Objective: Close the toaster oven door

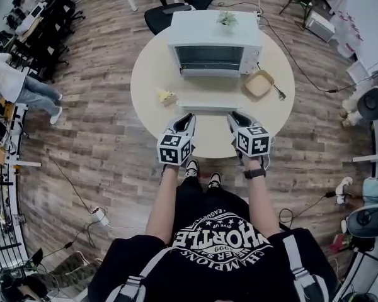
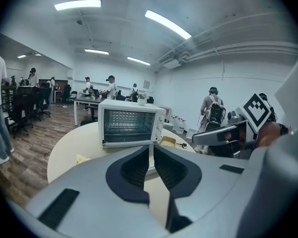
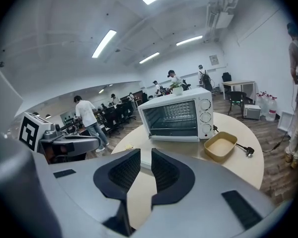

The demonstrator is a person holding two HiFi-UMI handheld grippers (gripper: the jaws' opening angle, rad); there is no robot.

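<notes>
A white toaster oven (image 1: 214,39) stands at the back of a round table (image 1: 151,74), its door (image 1: 208,106) folded down flat toward me. My left gripper (image 1: 187,116) hovers at the door's front left corner and my right gripper (image 1: 235,114) at its front right corner. In the left gripper view the oven (image 2: 131,125) lies straight ahead, and the left gripper (image 2: 151,150) shows only a narrow slit, with nothing gripped. In the right gripper view the oven (image 3: 176,115) is ahead, and the right gripper (image 3: 145,155) stands open wider and empty.
A tan tray (image 1: 258,83) lies right of the oven beside a plug and cable (image 1: 281,95). A small yellow scrap (image 1: 167,96) sits left of the door. A little plant (image 1: 227,19) tops the oven. A black chair (image 1: 183,2) stands behind the table.
</notes>
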